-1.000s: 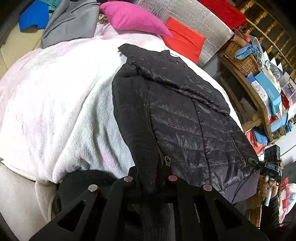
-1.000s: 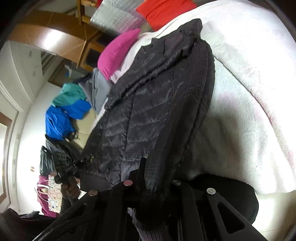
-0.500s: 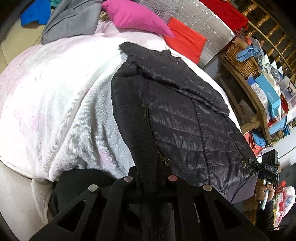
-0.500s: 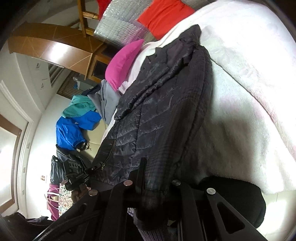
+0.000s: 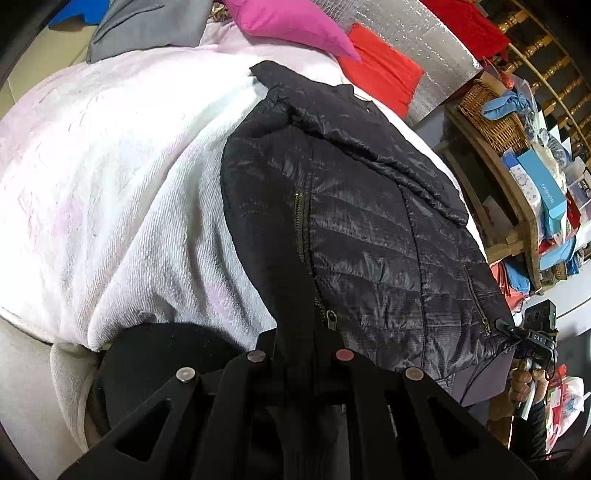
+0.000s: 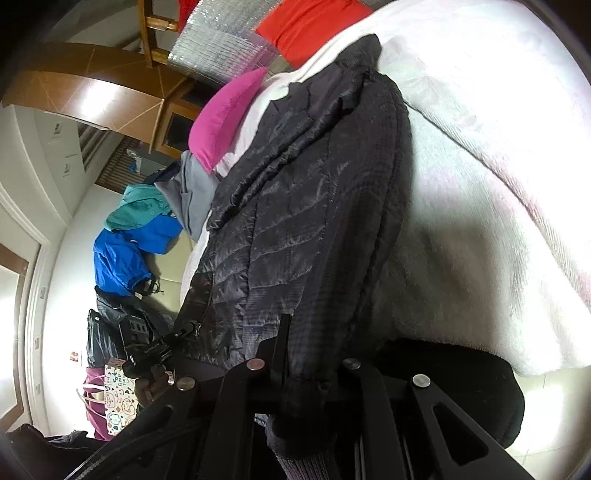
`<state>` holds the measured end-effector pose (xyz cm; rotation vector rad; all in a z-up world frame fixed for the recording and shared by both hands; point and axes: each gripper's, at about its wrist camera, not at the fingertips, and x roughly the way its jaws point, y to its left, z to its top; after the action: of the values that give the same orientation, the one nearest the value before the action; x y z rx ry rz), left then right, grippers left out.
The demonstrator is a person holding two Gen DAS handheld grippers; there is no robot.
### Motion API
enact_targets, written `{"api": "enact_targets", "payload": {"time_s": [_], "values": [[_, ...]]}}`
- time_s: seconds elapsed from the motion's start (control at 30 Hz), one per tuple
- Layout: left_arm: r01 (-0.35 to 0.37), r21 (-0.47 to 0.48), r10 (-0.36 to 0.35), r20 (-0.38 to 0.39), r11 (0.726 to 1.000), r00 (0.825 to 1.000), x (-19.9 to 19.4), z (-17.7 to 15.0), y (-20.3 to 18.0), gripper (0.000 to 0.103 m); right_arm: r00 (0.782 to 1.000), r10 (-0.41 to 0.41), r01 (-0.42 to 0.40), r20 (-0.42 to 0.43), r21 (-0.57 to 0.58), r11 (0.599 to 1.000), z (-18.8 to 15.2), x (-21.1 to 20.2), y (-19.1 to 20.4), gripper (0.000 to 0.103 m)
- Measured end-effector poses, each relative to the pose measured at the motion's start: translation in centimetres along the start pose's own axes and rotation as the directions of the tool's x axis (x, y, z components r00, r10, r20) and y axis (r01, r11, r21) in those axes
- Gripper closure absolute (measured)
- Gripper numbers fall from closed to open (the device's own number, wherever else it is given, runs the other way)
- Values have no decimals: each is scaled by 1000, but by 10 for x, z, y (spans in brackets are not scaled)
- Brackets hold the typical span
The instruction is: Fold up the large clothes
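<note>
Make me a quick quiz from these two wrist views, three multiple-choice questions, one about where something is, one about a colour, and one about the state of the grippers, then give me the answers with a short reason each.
1. Where does the black quilted jacket lie?
A. On the white blanket
B. In the wicker basket
C. On the floor

2. What colour is the cushion just beyond the jacket's collar?
A. Green
B. Yellow
C. Pink

3. What state is the left gripper in?
A. Wide open above the blanket
B. Shut on a jacket sleeve
C. Shut on a cushion

Answers:
1. A, since the jacket is spread out across the white blanket in both views.
2. C, since a bright pink cushion sits past the collar, next to a red cushion.
3. B, since black sleeve fabric runs from the jacket down between its closed fingers; the right gripper clamps the other sleeve likewise.
</note>
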<state>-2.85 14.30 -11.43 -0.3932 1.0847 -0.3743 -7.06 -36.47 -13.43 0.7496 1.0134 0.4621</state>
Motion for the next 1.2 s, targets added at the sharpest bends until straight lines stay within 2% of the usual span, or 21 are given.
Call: {"api": "enact_targets", "payload": {"time_s": [0.43,0.5,0.6,0.67,0.9,1.03,1.13,1.2], "values": [[-22,-7,21,-54,1000,998,14,-4,3,92,999,-34,35,-26,32,999,-5,6,-9,87],[-20,1,20,-55,1000,998,14,-5,0,82,999,-42,43,-33,28,999,-6,6,-7,86],[-11,15,12,-78,1000,997,17,-7,-4,57,998,-56,57,-39,24,998,-7,6,-6,84],[-19,31,21,-88,999,996,19,-8,-7,55,997,-67,68,-42,21,997,-7,5,-6,82],[-19,54,23,-85,998,996,20,-10,-10,57,992,-112,113,-51,10,994,-10,4,-7,80],[-35,43,38,-70,998,997,15,-9,-5,88,990,-133,133,-48,-12,991,-11,3,-5,78],[-31,30,32,-50,999,998,9,-9,1,93,985,-163,159,-48,-70,985,-12,5,2,78],[-41,39,42,-44,998,998,7,-10,0,94,985,-165,160,-49,-92,983,-12,7,6,83]]}}
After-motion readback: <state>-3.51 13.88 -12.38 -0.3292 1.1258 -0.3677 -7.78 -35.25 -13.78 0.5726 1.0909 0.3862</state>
